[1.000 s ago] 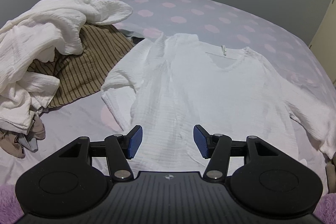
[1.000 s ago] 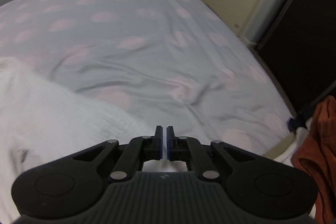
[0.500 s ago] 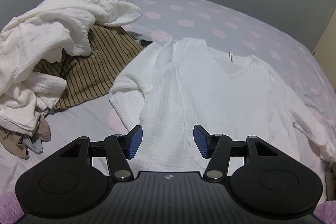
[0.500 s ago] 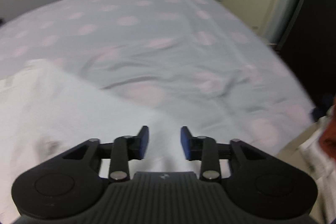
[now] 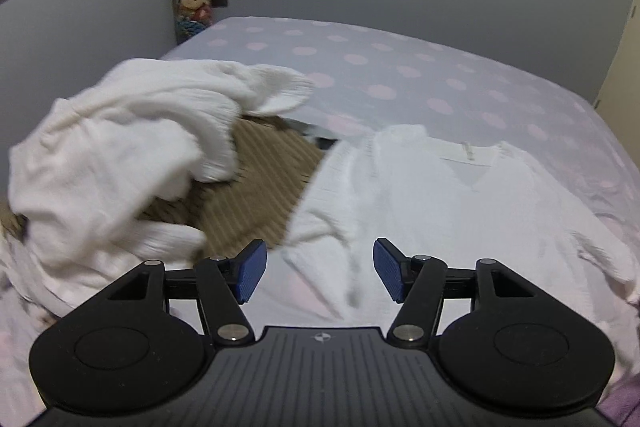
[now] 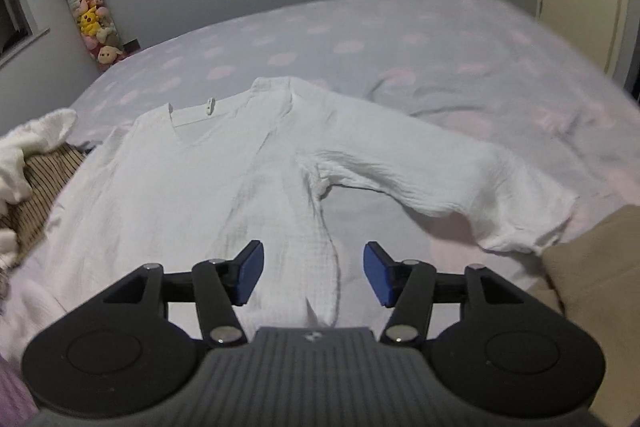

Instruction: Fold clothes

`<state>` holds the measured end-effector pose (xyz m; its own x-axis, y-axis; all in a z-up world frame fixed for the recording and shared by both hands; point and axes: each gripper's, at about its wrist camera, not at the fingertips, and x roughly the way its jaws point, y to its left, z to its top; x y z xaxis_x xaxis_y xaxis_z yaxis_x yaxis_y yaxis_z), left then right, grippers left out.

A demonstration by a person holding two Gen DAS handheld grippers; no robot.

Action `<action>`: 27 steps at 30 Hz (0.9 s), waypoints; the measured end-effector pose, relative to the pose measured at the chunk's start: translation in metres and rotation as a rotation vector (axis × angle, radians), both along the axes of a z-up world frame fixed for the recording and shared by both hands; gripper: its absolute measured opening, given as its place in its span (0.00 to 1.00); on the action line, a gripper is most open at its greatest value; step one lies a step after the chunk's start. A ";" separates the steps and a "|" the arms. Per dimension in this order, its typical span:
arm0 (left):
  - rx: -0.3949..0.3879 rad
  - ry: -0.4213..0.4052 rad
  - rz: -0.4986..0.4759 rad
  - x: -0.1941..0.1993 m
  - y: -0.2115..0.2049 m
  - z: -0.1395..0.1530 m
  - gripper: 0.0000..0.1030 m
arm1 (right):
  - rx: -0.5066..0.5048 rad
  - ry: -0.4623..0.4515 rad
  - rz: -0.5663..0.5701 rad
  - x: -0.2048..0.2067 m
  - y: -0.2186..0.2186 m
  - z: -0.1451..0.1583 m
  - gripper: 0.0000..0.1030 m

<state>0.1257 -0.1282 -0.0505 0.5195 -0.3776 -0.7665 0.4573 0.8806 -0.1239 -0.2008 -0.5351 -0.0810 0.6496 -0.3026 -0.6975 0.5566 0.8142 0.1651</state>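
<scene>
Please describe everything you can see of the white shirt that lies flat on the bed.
The white shirt is of crinkled, gauze-like cloth, with a V-neck and a small tag at the collar. It lies spread face up on the dotted bedsheet, collar away from the cameras. One long sleeve stretches out sideways; the other is bunched near the striped brown garment. Neither gripper touches it.

Bare bed (image 6: 400, 39) lies open beyond the shirt (image 6: 192, 183); a clothes heap (image 5: 120, 155) crowds its left edge, touching the sleeve.
</scene>
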 end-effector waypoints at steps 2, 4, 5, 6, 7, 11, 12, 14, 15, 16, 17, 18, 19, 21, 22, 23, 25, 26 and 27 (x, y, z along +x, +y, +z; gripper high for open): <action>0.007 0.027 -0.006 0.013 0.007 -0.006 0.56 | -0.018 -0.004 -0.023 -0.006 0.004 -0.005 0.58; 0.013 0.054 -0.011 0.027 0.015 -0.012 0.56 | -0.037 -0.009 -0.046 -0.012 0.008 -0.010 0.59; 0.016 0.067 -0.014 0.033 0.018 -0.015 0.56 | -0.046 -0.011 -0.058 -0.015 0.010 -0.012 0.59; 0.020 0.080 -0.017 0.040 0.022 -0.018 0.56 | -0.055 -0.013 -0.069 -0.018 0.011 -0.015 0.61; 0.023 0.094 -0.020 0.046 0.026 -0.020 0.56 | -0.065 -0.025 -0.080 -0.018 0.011 -0.014 0.64; 0.036 0.147 -0.031 0.073 0.041 -0.032 0.56 | -0.051 -0.039 -0.056 -0.016 0.010 -0.019 0.66; 0.039 0.161 -0.034 0.080 0.044 -0.035 0.56 | -0.051 -0.028 -0.054 -0.013 0.010 -0.021 0.66; 0.043 0.200 -0.051 0.091 0.040 -0.048 0.56 | -0.056 -0.011 -0.055 -0.011 0.010 -0.023 0.66; 0.044 0.224 -0.062 0.096 0.034 -0.056 0.56 | -0.058 -0.007 -0.054 -0.010 0.011 -0.024 0.66; 0.042 0.251 -0.067 0.102 0.028 -0.064 0.56 | -0.060 -0.003 -0.052 -0.009 0.011 -0.025 0.66; 0.034 0.277 -0.067 0.109 0.022 -0.072 0.56 | -0.056 -0.002 -0.053 -0.007 0.010 -0.027 0.66; 0.026 0.303 -0.066 0.115 0.015 -0.079 0.56 | -0.051 -0.001 -0.054 -0.006 0.009 -0.028 0.66; 0.022 0.325 -0.061 0.121 0.009 -0.087 0.56 | -0.045 0.000 -0.062 -0.006 0.008 -0.030 0.65; 0.030 0.369 -0.036 0.133 -0.002 -0.103 0.56 | -0.031 0.003 -0.077 -0.006 0.006 -0.033 0.65; 0.036 0.390 -0.021 0.139 -0.006 -0.111 0.56 | -0.025 0.002 -0.081 -0.007 0.005 -0.035 0.65; 0.034 0.406 -0.004 0.141 -0.009 -0.118 0.56 | -0.019 0.000 -0.086 -0.008 0.004 -0.036 0.65; 0.029 0.438 0.031 0.147 -0.014 -0.133 0.56 | 0.001 -0.012 -0.089 -0.010 0.001 -0.038 0.65; 0.026 0.450 0.048 0.149 -0.017 -0.140 0.56 | 0.014 -0.017 -0.091 -0.010 0.000 -0.038 0.65; 0.017 0.449 0.064 0.149 -0.018 -0.143 0.55 | 0.027 -0.021 -0.094 -0.011 -0.002 -0.039 0.65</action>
<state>0.2743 -0.1462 -0.1930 0.1557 -0.3407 -0.9272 0.3061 0.9091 -0.2826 -0.2114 -0.5370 -0.1200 0.6339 -0.3441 -0.6926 0.6262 0.7540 0.1985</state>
